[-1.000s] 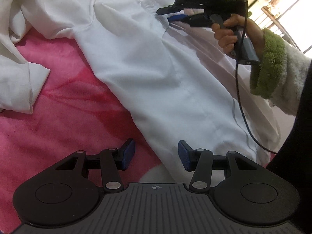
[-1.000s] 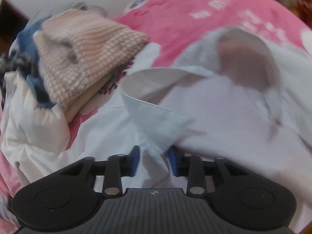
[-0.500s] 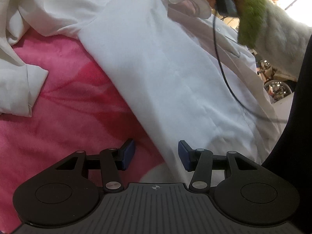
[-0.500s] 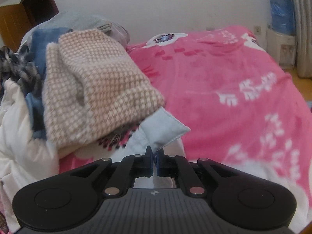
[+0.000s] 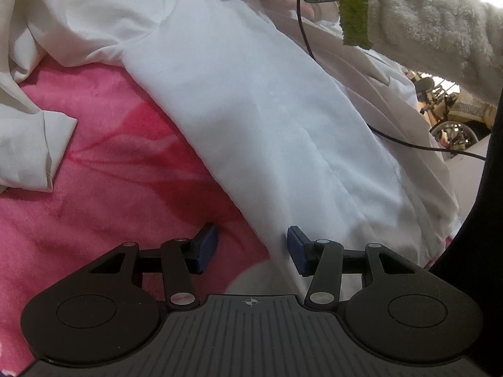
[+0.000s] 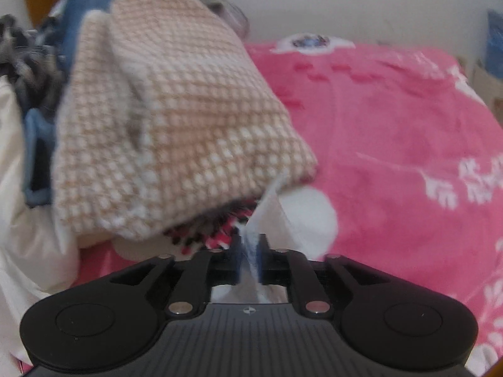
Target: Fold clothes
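White cotton shirt point(image 5: 267, 119) lay lengthwise up the pink bed point(image 5: 103, 163), its hem edge between the parted left claw point(image 5: 251, 248), while the right claw point(image 6: 250, 259), just loosened, pinched its collar.
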